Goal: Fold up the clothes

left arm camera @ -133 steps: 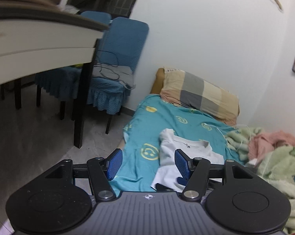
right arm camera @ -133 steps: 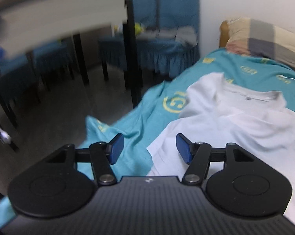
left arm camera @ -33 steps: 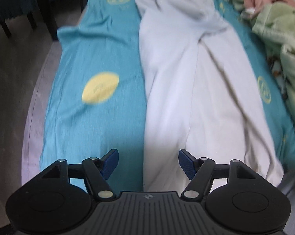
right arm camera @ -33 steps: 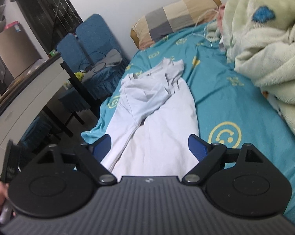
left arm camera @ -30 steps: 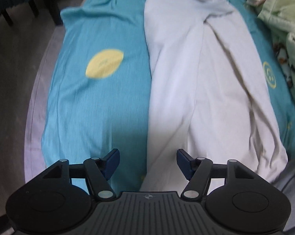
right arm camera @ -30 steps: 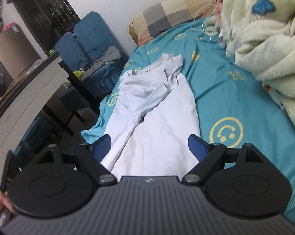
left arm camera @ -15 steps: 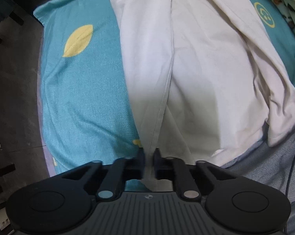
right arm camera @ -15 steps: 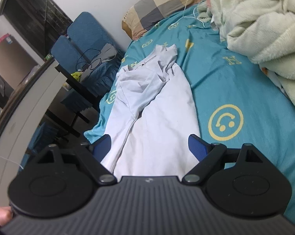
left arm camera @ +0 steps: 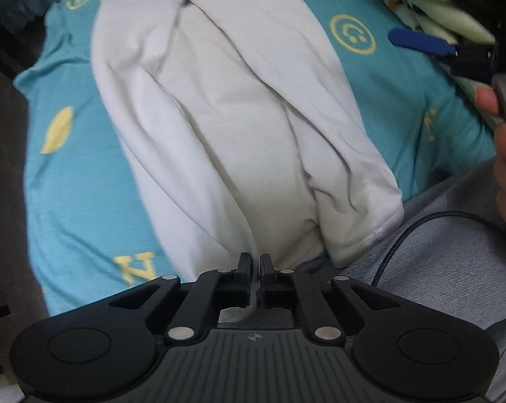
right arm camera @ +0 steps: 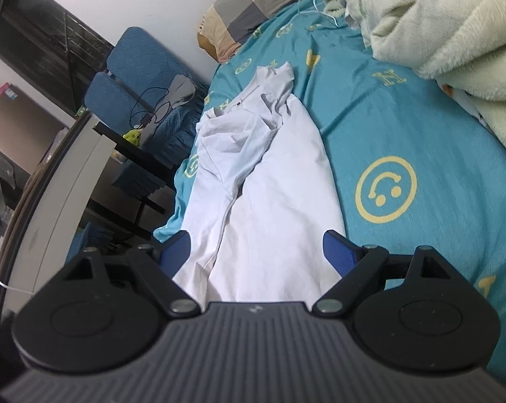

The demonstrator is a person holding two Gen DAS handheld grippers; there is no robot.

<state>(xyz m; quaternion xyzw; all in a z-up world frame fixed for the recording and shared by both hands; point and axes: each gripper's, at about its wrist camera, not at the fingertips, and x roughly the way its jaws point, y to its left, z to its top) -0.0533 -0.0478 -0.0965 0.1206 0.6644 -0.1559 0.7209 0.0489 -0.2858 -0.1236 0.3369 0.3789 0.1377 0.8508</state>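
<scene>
A white T-shirt (left arm camera: pixel 226 124) lies lengthwise on the teal bed sheet (left arm camera: pixel 81 181), rumpled, collar at the far end. My left gripper (left arm camera: pixel 255 262) is shut on the shirt's near hem at its bottom edge. In the right wrist view the same shirt (right arm camera: pixel 266 188) runs away from me, collar far. My right gripper (right arm camera: pixel 256 245) is open and empty, its blue pads (right arm camera: pixel 337 252) straddling the shirt's near end just above it. The right gripper's blue pad (left arm camera: pixel 417 42) also shows at the upper right of the left wrist view.
A fluffy green blanket (right arm camera: pixel 448 23) is heaped on the bed's right side. A plaid pillow (right arm camera: pixel 253 10) lies at the head. Blue chairs (right arm camera: pixel 135 77) and a dark table (right arm camera: pixel 85 168) stand left of the bed. Grey trousers (left arm camera: pixel 454 241) and a cable (left arm camera: pixel 404 231) are near me.
My left gripper came down to the shirt's hem and shut on it, then pulled it, bunching the near end. My right gripper stayed open and edged closer over the shirt.
</scene>
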